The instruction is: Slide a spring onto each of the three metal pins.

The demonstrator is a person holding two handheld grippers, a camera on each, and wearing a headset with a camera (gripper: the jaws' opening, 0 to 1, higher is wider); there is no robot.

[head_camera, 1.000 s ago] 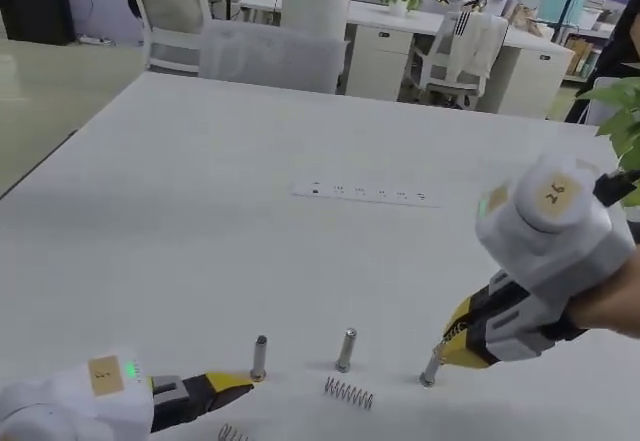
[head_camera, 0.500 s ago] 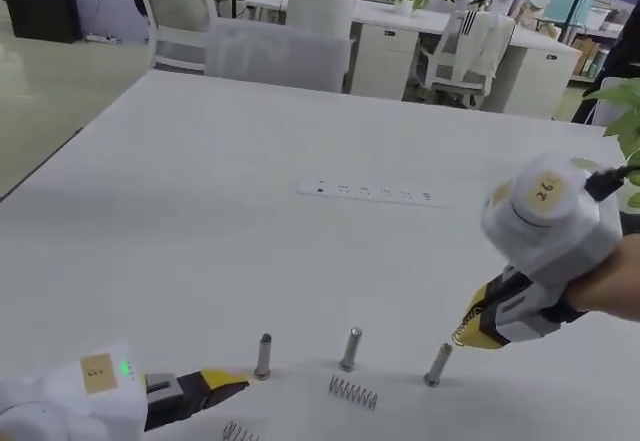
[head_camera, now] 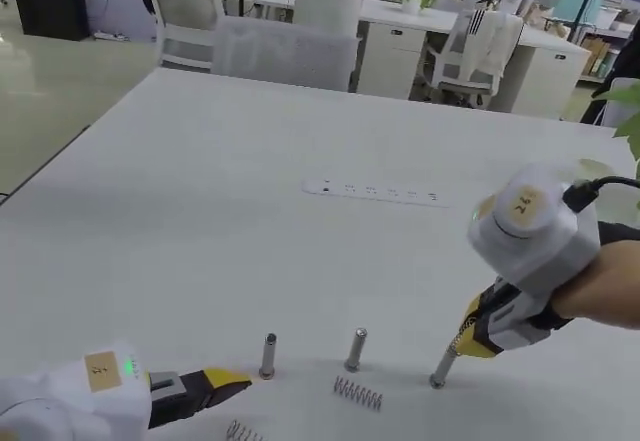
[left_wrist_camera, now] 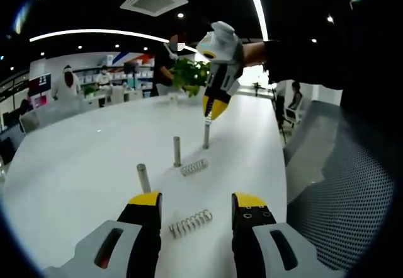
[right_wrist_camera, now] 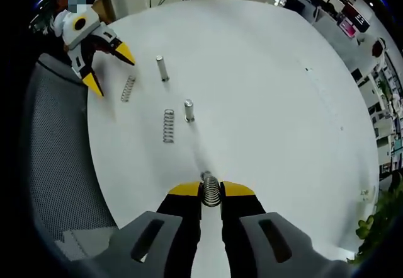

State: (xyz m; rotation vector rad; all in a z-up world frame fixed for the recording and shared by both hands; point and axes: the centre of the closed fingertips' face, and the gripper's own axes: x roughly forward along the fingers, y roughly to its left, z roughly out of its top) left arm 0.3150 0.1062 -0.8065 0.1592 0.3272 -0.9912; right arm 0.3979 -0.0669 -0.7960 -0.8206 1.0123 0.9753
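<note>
Here, the top of the right-hand pin (head_camera: 441,369) was hidden under the right gripper (head_camera: 466,339) in the head view. One loose spring (head_camera: 240,431) was cut off by the bottom edge. The right gripper's jaws were closed on another spring (right_wrist_camera: 211,191), just over that pin. The left gripper (left_wrist_camera: 193,201) was wide open and held nothing. The loose spring lay on the white table (head_camera: 300,261) between its jaws.

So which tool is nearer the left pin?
Left. The left tool is just beside the left pin, open, not touching it. The right tool is two pins over, holding a spring at the top of the right pin.
</note>
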